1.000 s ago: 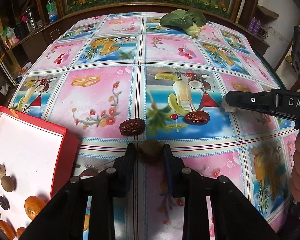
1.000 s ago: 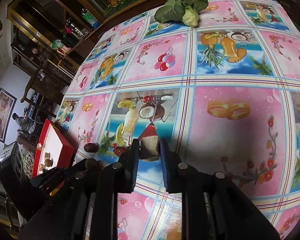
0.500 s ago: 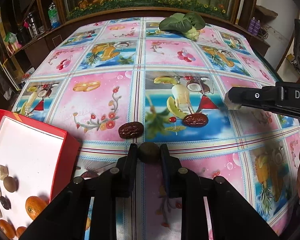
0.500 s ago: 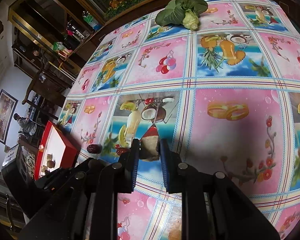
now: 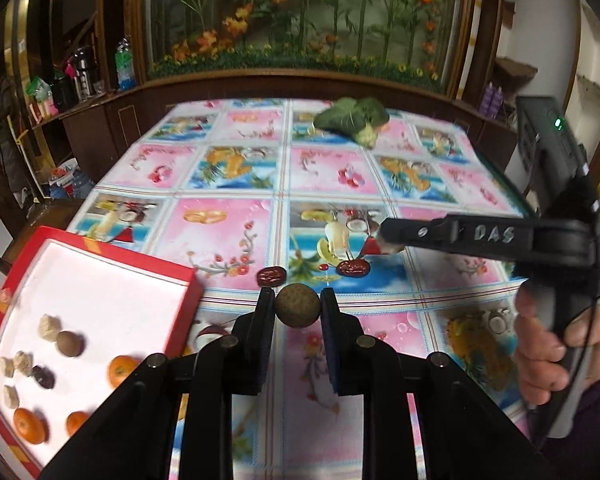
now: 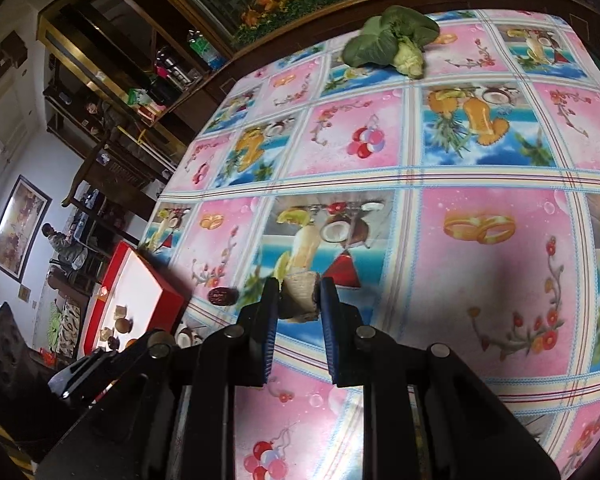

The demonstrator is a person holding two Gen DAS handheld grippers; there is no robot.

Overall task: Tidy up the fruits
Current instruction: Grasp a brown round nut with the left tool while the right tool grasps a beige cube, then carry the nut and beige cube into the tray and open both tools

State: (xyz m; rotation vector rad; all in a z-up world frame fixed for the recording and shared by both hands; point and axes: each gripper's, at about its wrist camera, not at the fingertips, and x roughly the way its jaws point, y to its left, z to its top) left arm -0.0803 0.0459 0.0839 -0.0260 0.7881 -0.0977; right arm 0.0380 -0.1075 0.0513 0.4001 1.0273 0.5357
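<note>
Two claws are loaded above the worktop, which carries a pink-and-blue patterned cloth. At 9 o'clock in the left wrist view sits the red tray, white inside, already containing oranges, brown round fruits and pale chunks. A leafy green vegetable lies at 12 o'clock, well apart from the work area.

The left claw grips a round brown fruit between both pads, near the tray's right corner. The right claw grips a pale chunk, held clear of the cloth.

Two red dates lie on the cloth at 12 o'clock from the left claw, just beyond its tips, not yet collected.

Procedure, as judged from this position:
1. Swing the left claw toward 9 o'clock until the fruit is over bare white floor.
2. Lower close to the floor before releasing; a round fruit is likely to roll.
3. Avoid clipping the tray wall.
4. Keep the right claw back until the left claw is clear.
</note>
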